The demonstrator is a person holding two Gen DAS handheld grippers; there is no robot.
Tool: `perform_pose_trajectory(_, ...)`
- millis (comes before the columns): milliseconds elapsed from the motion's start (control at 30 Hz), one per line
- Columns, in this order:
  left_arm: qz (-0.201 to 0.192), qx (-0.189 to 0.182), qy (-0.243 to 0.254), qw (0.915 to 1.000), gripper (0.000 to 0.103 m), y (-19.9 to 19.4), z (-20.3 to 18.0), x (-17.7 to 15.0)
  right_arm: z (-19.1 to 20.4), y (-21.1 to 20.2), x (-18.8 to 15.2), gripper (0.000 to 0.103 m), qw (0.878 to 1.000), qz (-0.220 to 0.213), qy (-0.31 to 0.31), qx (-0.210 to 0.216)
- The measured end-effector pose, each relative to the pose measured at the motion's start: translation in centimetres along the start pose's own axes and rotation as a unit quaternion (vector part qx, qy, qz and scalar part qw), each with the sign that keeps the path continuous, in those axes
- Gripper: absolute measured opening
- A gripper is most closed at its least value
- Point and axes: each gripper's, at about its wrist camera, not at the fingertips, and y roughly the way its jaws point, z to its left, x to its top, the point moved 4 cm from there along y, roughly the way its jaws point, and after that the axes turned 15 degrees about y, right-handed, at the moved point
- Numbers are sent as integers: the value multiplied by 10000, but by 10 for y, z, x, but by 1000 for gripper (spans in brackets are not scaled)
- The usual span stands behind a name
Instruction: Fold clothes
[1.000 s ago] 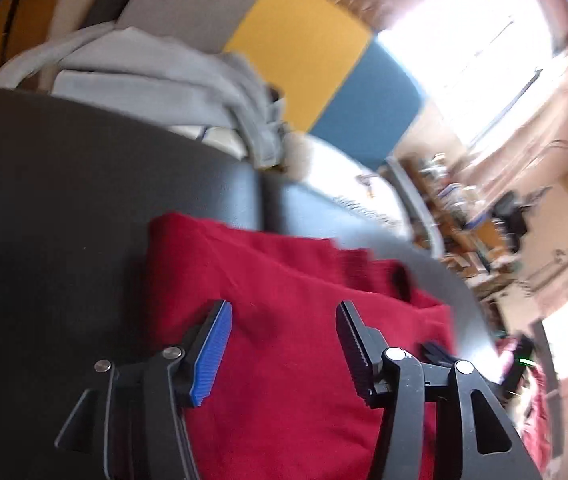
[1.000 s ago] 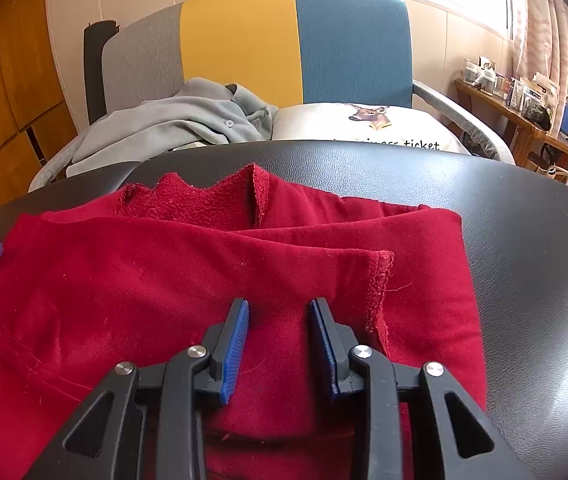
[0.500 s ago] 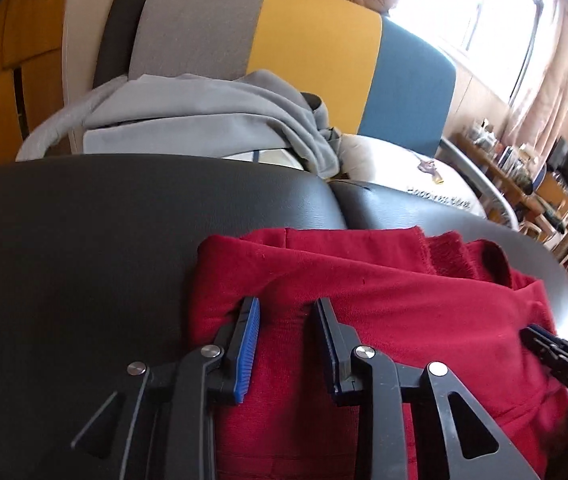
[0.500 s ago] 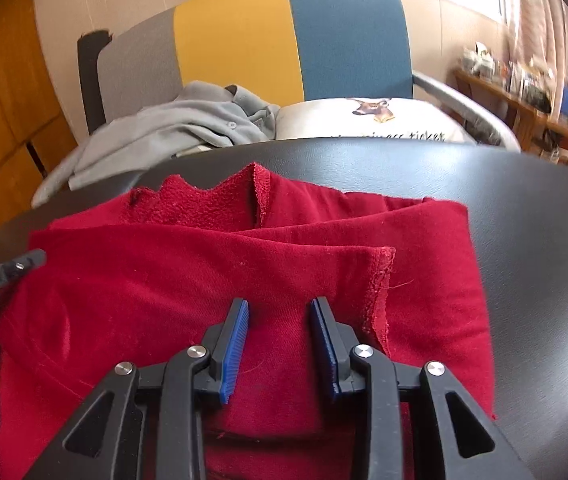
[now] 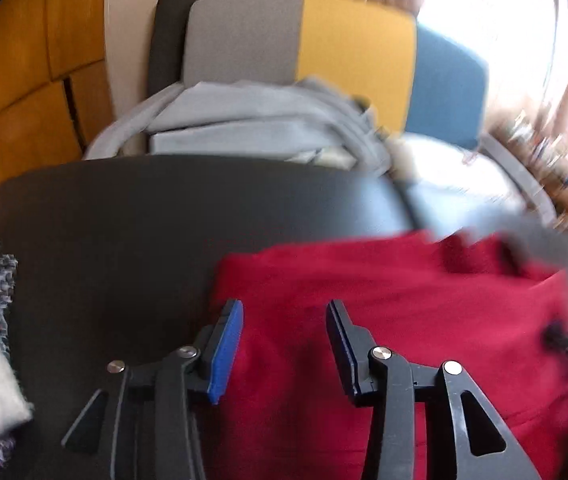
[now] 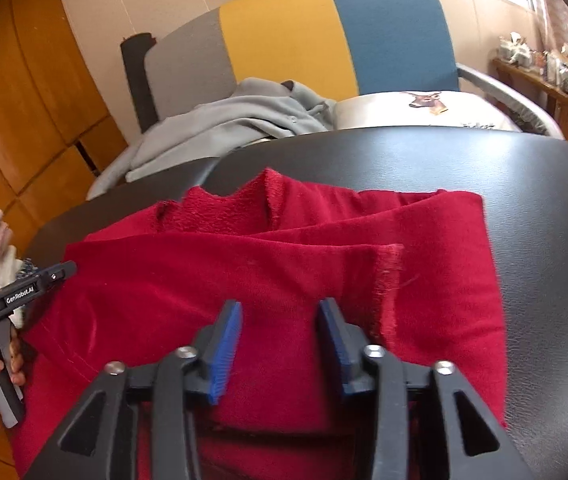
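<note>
The black counter (image 6: 544, 208) filled most of both views, with a tricolour chair (image 6: 324, 32) behind it at 12 o'clock. On the chair seat lay a grey garment (image 6: 236, 120) toward 11 o'clock and a white printed cloth (image 6: 416, 108) toward 1 o'clock. The red garment (image 6: 212, 280) lay on the counter, folded into overlapping layers, its fuzzy inner side showing at the far edge and a frayed hem at 2 o'clock from the right tongs (image 6: 280, 328). Those tongs hung just above the red cloth, parted a moderate way, with nothing between the blue pads. In the left wrist view, which was blurred, the left tongs (image 5: 284, 332) were likewise parted and empty, above the garment's left edge, with bare counter at 9 o'clock. The right wrist view showed the left tongs (image 6: 64, 268) at 9 o'clock, tip at the garment's edge; contact could not be told.
</note>
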Motion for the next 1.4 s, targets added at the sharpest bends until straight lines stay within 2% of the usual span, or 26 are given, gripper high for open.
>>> perform_pose_trajectory(33,-106,-546,-159,9983,61,-3,-11,11,0,0,0,51,10000,1,18,41)
perform_pose_trajectory(67,-212,-1091,-318,9933,86,-7,-22,21,0,0,1,53,10000,2,36,81)
perform_pose_trajectory(100,-282,-1586,-426,9860,102,-10,-34,32,2,0,0,56,10000,2,7,73)
perform_pose_trajectory(133,-246,-1928,-384,9802,102,-6,-50,41,4,1,0,57,10000,2,-47,39)
perform_pose_trajectory(233,158,-2562,-165,9664,102,23,-98,65,13,4,-4,66,9993,-6,-338,-145)
perform_pose_trajectory(267,360,-2758,-101,9605,99,37,-114,71,15,5,-5,67,9990,-11,-408,-196)
perform_pose_trajectory(333,919,-3049,-22,9479,81,70,-143,76,15,5,-6,67,9989,-35,-431,-203)
perform_pose_trajectory(367,1203,-3138,16,9418,68,85,-153,75,14,5,-6,67,9990,-50,-402,-163)
perform_pose_trajectory(400,1465,-3199,54,9360,64,99,-163,74,12,4,-6,67,9993,-62,-349,-106)
perform_pose_trajectory(467,1836,-3173,120,9303,64,122,-175,69,9,3,-6,67,9996,-74,-254,-2)
perform_pose_trajectory(633,1699,-3468,20,9224,61,131,-187,80,4,1,-4,67,9997,-104,-116,167)
perform_pose_trajectory(667,1689,-3537,36,9200,52,132,-191,82,4,1,-4,67,9997,-110,-104,177)
perform_pose_trajectory(700,1727,-3582,86,9175,37,135,-196,83,4,1,-3,67,9997,-113,-95,185)
perform_pose_trajectory(733,1710,-3554,155,9188,28,137,-201,84,4,1,-3,67,9997,-115,-86,191)
perform_pose_trajectory(767,1694,-3525,224,9201,6,140,-206,86,4,1,-3,67,9997,-114,-80,195)
perform_pose_trajectory(800,1626,-3519,242,9215,2,142,-208,88,4,1,-2,67,9997,-114,-79,197)
perform_pose_trajectory(867,1250,-3581,-11,9253,3,143,-197,98,3,0,-2,67,9997,-120,-54,224)
perform_pose_trajectory(933,1270,-3337,-289,9336,3,158,-180,90,2,0,-2,67,9996,-123,-6,266)
perform_pose_trajectory(1067,1217,-3392,-478,9316,5,169,-168,73,4,1,-3,67,9997,-116,-51,221)
perform_pose_trajectory(1200,1195,-3350,-144,9345,9,160,-181,81,4,3,-2,67,9997,-133,-79,180)
perform_pose_trajectory(1267,1104,-3460,-262,9314,12,149,-172,92,4,4,-2,67,9997,-137,-90,159)
perform_pose_trajectory(1300,971,-3484,-438,9313,24,142,-162,97,4,3,-4,67,9997,-141,-96,150)
perform_pose_trajectory(1367,673,-3266,-703,9401,45,125,-131,103,4,4,-5,67,9997,-142,-94,150)
perform_pose_trajectory(1400,594,-3195,-813,9422,46,119,-117,103,3,4,-4,67,9997,-141,-99,147)
